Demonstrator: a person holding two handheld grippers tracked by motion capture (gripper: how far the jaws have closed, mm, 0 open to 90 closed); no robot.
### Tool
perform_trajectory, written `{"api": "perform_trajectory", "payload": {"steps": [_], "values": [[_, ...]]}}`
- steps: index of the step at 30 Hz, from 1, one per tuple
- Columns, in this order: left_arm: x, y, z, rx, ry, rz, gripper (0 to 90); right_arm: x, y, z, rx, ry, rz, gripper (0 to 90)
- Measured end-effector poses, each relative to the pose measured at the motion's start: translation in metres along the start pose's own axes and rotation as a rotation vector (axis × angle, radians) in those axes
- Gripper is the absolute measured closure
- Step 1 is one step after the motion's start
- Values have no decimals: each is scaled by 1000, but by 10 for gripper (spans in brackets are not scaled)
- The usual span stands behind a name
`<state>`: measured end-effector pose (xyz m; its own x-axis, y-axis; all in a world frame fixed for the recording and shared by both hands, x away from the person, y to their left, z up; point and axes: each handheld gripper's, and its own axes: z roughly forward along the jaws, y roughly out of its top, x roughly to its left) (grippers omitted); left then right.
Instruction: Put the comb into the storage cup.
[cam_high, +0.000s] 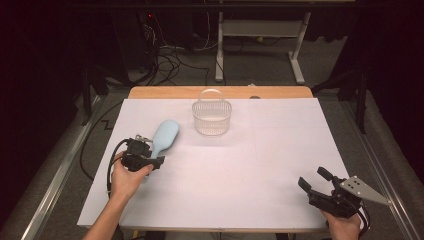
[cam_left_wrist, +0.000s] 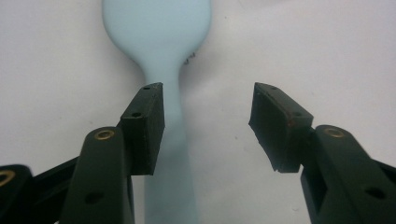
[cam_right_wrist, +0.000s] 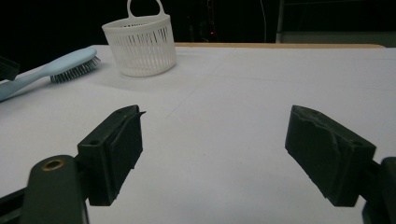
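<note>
High view: one light-blue brush (cam_high: 164, 136), one white basket (cam_high: 212, 116) and two grippers lie within the white-covered tabletop (cam_high: 280, 150).

Brush: lies flat at the left of the tabletop, head toward the basket, handle toward the person. In the right gripper view the brush (cam_right_wrist: 56, 69) rests bristles-down, just left of the basket (cam_right_wrist: 140, 44) and apart from it.

Basket: stands upright near the far edge, at the centre, with its loop handle raised.

Left gripper (cam_high: 142, 156): held by the left hand (cam_high: 125, 177) at the handle end of the brush. In the left gripper view the left gripper (cam_left_wrist: 208, 126) has its fingers (cam_left_wrist: 144, 126) spread about halfway. The brush (cam_left_wrist: 163, 70) handle runs up between them. The near-side finger stands right against the handle; contact cannot be confirmed. The other finger stands well clear of it. No pinch is applied; the brush rests on the tabletop.

Right gripper (cam_high: 320, 187): held by the right hand (cam_high: 345, 225) at the near right corner, well apart from brush and basket. In the right gripper view the right gripper (cam_right_wrist: 212, 154) has its fingers spread wide, with bare tabletop between them.
</note>
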<state>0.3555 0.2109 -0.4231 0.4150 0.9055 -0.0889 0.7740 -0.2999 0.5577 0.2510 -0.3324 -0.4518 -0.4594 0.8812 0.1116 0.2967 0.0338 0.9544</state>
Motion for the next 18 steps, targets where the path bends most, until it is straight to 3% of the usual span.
{"api": "perform_trajectory", "payload": {"steps": [5, 9, 18], "values": [[10, 7, 6, 29, 14, -36, 396, 0, 0, 0, 2, 3, 1, 197], [14, 12, 13, 48, 35, -41, 349, 0, 0, 0, 3, 4, 1, 197], [21, 18, 29, 97, 58, -51, 339, 0, 0, 0, 3, 1, 3, 197]]}}
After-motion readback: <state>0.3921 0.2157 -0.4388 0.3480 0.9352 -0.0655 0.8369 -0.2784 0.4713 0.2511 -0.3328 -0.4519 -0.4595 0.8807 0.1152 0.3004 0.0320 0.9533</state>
